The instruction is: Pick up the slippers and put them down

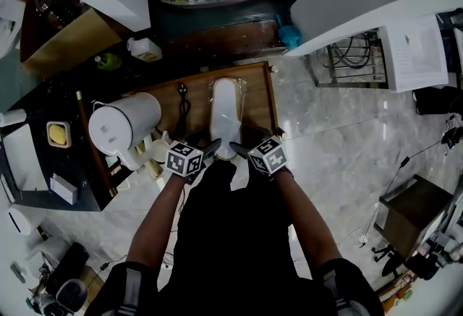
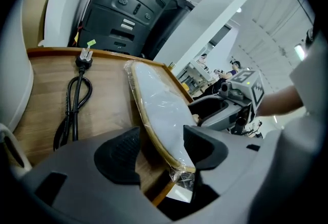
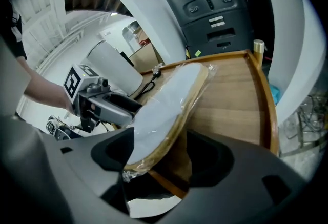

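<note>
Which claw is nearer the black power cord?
Left. The left claw is on the cord side of the slippers; the right claw is on their far side.

the slippers [image 1: 226, 116] are white with a tan edge, under clear glossy wrap. the surface [image 1: 257, 90] is warm brown wood grain with a lighter rim. the cord [image 1: 183, 101] on it is black, and its plug carries a yellow-green tag [image 2: 91, 42]. the left claw [image 2: 161, 148] and the right claw [image 3: 161, 156] are grey, with black dimpled pads [image 2: 120, 154]. their cubes [image 1: 184, 160] are white with black square patterns. the canister [image 1: 123, 123] is white. the floor [image 1: 340, 134] is pale grey, veined like marble. the person's clothing [image 1: 231, 235] is black.
</note>
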The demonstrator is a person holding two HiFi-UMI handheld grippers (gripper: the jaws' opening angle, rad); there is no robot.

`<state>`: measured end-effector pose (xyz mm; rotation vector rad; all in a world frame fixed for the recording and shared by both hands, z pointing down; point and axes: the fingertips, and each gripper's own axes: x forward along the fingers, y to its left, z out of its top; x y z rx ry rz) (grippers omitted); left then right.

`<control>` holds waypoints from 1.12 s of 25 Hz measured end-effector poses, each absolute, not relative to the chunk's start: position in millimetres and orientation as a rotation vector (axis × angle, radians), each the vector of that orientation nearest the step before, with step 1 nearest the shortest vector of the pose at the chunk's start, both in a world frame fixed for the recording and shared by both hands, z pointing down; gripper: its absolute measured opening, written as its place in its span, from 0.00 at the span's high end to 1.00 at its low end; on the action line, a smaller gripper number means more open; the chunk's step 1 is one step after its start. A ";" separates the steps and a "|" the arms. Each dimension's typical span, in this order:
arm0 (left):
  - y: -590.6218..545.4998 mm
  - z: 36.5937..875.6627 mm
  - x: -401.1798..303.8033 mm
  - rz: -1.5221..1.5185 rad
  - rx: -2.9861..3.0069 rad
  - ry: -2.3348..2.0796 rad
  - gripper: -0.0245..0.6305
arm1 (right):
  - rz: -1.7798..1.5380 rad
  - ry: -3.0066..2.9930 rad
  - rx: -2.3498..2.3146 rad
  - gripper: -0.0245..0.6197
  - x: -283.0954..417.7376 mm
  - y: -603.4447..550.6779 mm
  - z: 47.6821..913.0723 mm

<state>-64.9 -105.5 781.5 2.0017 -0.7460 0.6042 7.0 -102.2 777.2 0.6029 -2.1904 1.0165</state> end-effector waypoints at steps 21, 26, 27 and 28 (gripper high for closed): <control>-107.2 781.6 -55.8 0.564 1.942 -0.690 0.58 | 1.081 -2.198 0.491 0.49 -7.5 -104.0 774.1; -111.9 766.1 -57.5 0.534 1.964 -0.706 0.58 | 1.070 -2.233 0.523 0.50 -9.5 -110.7 758.2; -113.0 762.3 -57.7 0.524 1.970 -0.714 0.58 | 1.066 -2.241 0.529 0.50 -9.7 -112.1 754.6; -114.1 758.2 -58.2 0.515 1.976 -0.722 0.58 | 1.062 -2.249 0.535 0.50 -10.0 -113.4 750.9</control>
